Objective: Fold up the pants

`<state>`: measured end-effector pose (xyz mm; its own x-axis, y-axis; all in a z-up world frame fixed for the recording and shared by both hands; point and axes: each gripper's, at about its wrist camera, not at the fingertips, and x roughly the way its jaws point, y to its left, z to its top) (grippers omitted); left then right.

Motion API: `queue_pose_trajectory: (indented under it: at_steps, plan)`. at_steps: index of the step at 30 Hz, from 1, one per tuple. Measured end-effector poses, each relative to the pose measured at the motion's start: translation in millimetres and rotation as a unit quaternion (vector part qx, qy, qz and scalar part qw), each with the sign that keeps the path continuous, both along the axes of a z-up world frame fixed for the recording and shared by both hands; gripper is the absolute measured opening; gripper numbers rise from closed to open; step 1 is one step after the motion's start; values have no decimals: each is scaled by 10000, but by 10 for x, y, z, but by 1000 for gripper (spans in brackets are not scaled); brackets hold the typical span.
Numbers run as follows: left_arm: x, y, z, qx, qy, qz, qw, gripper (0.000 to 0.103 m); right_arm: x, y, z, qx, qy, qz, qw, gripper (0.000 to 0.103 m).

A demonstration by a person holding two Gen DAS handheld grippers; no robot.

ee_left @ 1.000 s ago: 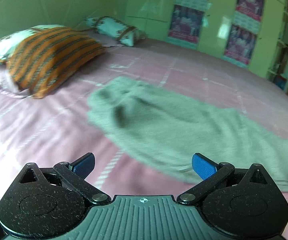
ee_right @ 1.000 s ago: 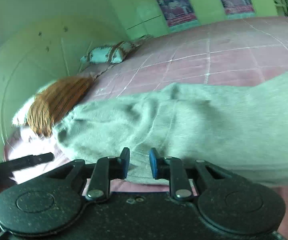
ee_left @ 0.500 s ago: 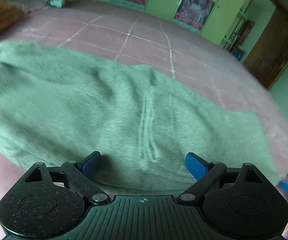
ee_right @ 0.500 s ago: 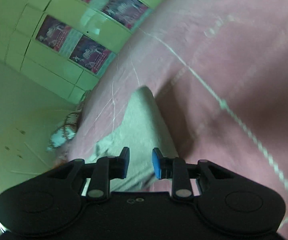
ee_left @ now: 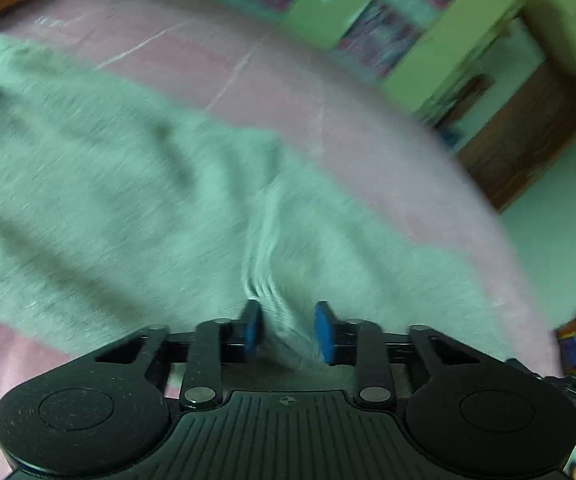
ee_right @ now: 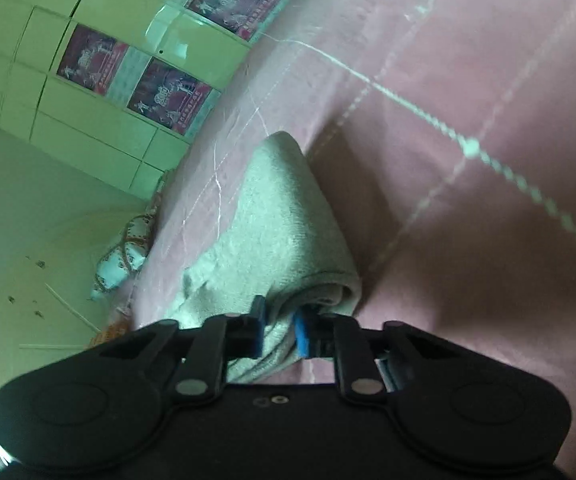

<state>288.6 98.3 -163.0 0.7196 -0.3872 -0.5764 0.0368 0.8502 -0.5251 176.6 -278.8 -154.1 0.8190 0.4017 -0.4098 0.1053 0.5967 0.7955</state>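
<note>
1. The grey pants [ee_left: 136, 184] are being shown spread across the pink bed [ee_left: 360, 148], their near hem lying close to the bed's near edge.
2. A ridge of the pants' fabric is being pinched between the blue pads [ee_left: 251, 326] of the left claw [ee_left: 288, 330]; the pads are seated on either side of the bunched cloth, though the picture is blurred.
3. In the right wrist view, a folded end of the pants [ee_right: 280, 216] is being gripped by the right claw [ee_right: 279, 334], its pads [ee_right: 301, 338] drawn nearly together with cloth pressed between them.
4. The layered hem is being seen just beyond the right claw, resting on the checked pink bed [ee_right: 468, 208].
5. A patterned pillow [ee_right: 122, 258] is being seen at the bed's far corner, against the green wall [ee_right: 48, 184].
6. Posters [ee_right: 168, 98] are being displayed on green cabinet doors beyond the bed's far edge.
</note>
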Motion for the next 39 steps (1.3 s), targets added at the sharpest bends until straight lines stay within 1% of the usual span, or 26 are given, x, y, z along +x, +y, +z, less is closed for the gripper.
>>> queue_pose_trajectory:
  at_steps: [1, 2, 3, 4, 5, 6, 7, 9, 12, 14, 16, 18, 20, 21, 22, 24, 25, 27, 28, 29, 30, 31, 33, 34, 36, 39]
  plan:
    - [-13, -36, 15, -3, -81, -66, 9999, 25, -55, -17, 89, -111, -171, -75, 9998, 1]
    - [9, -110, 1, 368, -12, -54, 9993, 25, -80, -45, 123, -163, -260, -166, 9994, 1]
    - [67, -173, -80, 833, 250, -4, 9962, 25, -90, -77, 107, -256, -249, -277, 9990, 1]
    - [90, -162, -146, 829, 314, 51, 9961, 25, -41, -100, 16, -372, 17, -309, 9988, 2]
    - [96, -120, -171, 680, 330, 135, 9970, 25, 47, -125, -123, -301, 501, -192, 9981, 3]
    - [90, -98, -157, 630, 317, 180, 9974, 25, 88, -169, -248, 41, 774, 3, 9970, 5]
    - [75, -86, -128, 659, 277, 216, 9972, 25, 53, -210, -243, 178, 689, 89, 9974, 7]
    - [17, -54, -45, 745, 115, 302, 9967, 25, -86, -244, -68, -133, 333, 202, 9992, 16]
    - [-34, -76, 59, 724, -88, 278, 9969, 25, -219, -266, 168, -356, -187, 497, 9980, 16]
    - [13, -206, 122, 795, -43, 87, 9968, 25, -208, -266, 296, -534, -393, 545, 9963, 16]
    - [106, -336, 137, 982, 122, -78, 9951, 26, -116, -279, 352, -429, -443, 562, 9965, 16]
    - [174, -381, 101, 1243, 297, 36, 9918, 26, -11, -289, 345, -362, -330, 479, 9976, 16]
    - [208, -401, 38, 1263, 377, 98, 9912, 27, 48, -300, 313, -349, -291, 500, 9977, 17]
    - [214, -393, 4, 1129, 386, 122, 9928, 27, 50, -279, 300, -410, -274, 510, 9975, 17]
    - [219, -377, -28, 888, 387, 148, 9952, 27, 71, -258, 286, -607, -264, 531, 9964, 17]
    - [201, -381, -84, 860, 344, 141, 9956, 25, 116, -210, 249, -874, -197, 520, 9946, 17]
    - [169, -364, -70, 906, 266, 174, 9954, 13, 144, -191, 232, -925, -133, 491, 9944, 17]
    - [133, -343, -63, 1321, 134, 294, 9907, 1, 158, -135, 233, -1019, -205, 510, 9933, 17]
    - [134, -333, -114, 1572, 307, 349, 9865, 1, 160, -98, 207, -1231, -180, 507, 9909, 13]
    - [130, -295, -174, 1498, 344, 268, 9878, 2, 200, -60, 134, -1511, 96, 475, 9873, 13]
    - [118, -277, -167, 1515, 322, 219, 9877, 3, 271, -59, 16, -1560, 494, 509, 9852, 4]
    - [103, -277, -122, 1547, 268, 215, 9874, 3, 290, -92, -30, -1465, 603, 472, 9862, 0]
    - [61, -279, -2, 1465, -18, 235, 9889, 3, 279, -113, 89, -1486, 503, 478, 9865, 3]
    - [76, -316, 48, 1521, -105, 196, 9881, 3, 256, -100, 198, -1620, 260, 460, 9854, 18]
    - [158, -420, 118, 1524, -313, 74, 9878, 3, 306, -38, 365, -1968, -72, 527, 9790, 19]
    - [345, -635, 137, 1630, -519, -119, 9852, 3, 555, 109, 432, -2540, -118, 719, 9645, 19]
